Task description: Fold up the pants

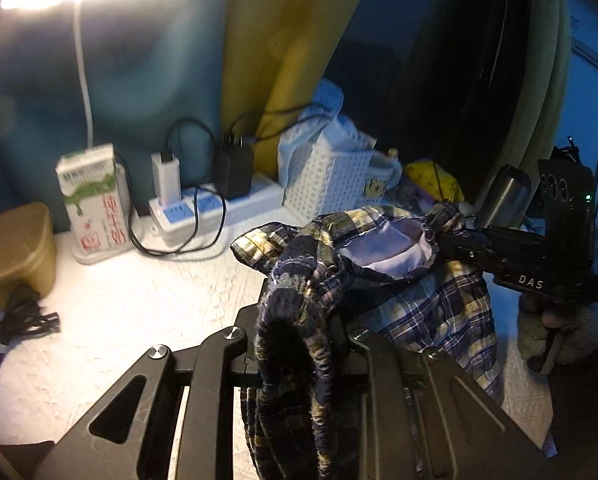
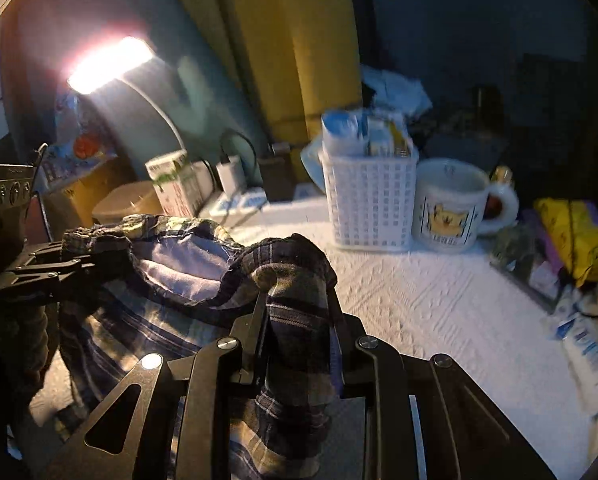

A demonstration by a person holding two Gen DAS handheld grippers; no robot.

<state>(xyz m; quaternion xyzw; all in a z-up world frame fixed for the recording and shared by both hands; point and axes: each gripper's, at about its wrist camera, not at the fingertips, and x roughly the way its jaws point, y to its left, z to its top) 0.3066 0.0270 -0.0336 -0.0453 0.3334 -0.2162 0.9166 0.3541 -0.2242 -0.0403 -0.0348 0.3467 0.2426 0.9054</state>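
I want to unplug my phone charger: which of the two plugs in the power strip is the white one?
The left charger, nearer the milk carton; the black adapter sits to its right on the power strip.

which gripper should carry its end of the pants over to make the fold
Right, probably. Both the right gripper and left gripper pinch the plaid pants, but bare tabletop lies open ahead of the right one.

Home desk (lamp (image 2: 107, 66), mug (image 2: 449, 204))
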